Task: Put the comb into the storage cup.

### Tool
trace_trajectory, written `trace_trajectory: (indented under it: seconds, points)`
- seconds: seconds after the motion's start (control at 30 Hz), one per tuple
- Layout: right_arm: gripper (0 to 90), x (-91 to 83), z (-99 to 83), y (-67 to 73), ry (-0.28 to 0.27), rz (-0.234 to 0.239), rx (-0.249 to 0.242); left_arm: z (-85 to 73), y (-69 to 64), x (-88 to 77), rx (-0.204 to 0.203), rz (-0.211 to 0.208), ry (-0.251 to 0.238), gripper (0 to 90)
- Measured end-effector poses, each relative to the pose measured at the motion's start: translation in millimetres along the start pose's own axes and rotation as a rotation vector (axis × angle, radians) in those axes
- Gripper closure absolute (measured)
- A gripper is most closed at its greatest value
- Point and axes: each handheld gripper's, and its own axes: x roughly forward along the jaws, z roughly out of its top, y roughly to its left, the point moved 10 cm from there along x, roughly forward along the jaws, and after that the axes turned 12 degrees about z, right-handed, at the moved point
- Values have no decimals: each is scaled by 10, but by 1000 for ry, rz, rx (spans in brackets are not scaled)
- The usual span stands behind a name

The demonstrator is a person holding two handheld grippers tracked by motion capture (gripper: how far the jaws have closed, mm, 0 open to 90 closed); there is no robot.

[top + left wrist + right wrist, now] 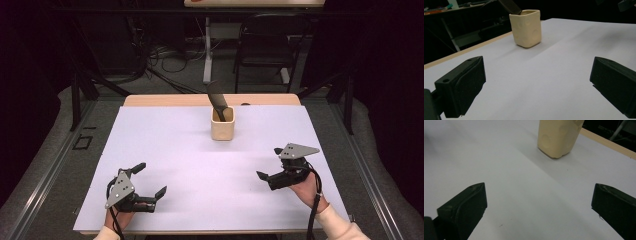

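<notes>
A cream square cup [222, 125] stands upright toward the back middle of the white sheet [200, 165]. A dark flat comb-like tool [216, 97] leans out of it toward the back left. My left gripper [150, 180] rests at the front left, open, with nothing between its jaws. My right gripper [269, 163] is at the front right, also open and holding nothing. The left gripper view has the cup [526, 28] and the ridged tool [510, 6] ahead of the wide-set left gripper [537, 85]. In the right gripper view the cup [557, 136] stands beyond the right gripper [539, 212].
The sheet covers a wooden table whose bare strip [170, 100] runs along the back edge. A black chair [265, 47], a white table leg [207, 50] and floor cables [165, 62] lie behind. The other gripper [626, 4] peeks in at the left gripper view's top right.
</notes>
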Motion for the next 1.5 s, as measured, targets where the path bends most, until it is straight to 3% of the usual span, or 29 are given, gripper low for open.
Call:
trace_trajectory:
  seconds: [0.47, 0.93, 1.23, 1.5]
  points:
    - [0, -55, -216, 36, -45, -30, 21, -4, 1, 1, 1, 3, 3, 3]
    - [0, -134, -409, 75, -81, -93, -8, -11, 14, -5, -9, 7, 4, 1]
    - [0, -175, -554, 114, -86, -112, 8, -41, 4, -14, -12, 4, 16, 1]
    - [0, -213, -594, 148, -90, -126, -19, -49, 2, -22, -18, 2, 20, 1]
